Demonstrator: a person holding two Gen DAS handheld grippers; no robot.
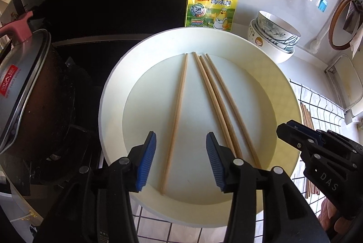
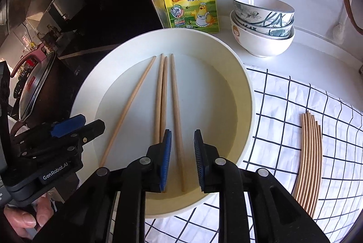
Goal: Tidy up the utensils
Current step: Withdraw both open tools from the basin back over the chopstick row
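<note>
Checked cloth (image 2: 295,93), stacked bowls (image 2: 263,22) (three), seasoning pouch (image 2: 192,0), lidded wok (image 1: 25,88)

Chopsticks (image 1: 177,120): pale wood, matt. Round tray (image 1: 288,93): smooth cream plastic, slight sheen. Gripper pads (image 2: 166,159): blue ribbed rubber-like. Stacked bowls (image 2: 263,22): glazed ceramic, glossy. Seasoning pouch (image 2: 192,2): glossy plastic. Checked cloth (image 2: 295,102): woven fabric, matt. Pot lid (image 1: 20,84): brushed metal.

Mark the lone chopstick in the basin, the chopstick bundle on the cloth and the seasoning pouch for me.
lone chopstick (image 1: 175,122), left wrist view, mid-shaft.
chopstick bundle (image 2: 310,163), right wrist view, middle of the sticks.
seasoning pouch (image 2: 192,2), right wrist view, front label.
</note>
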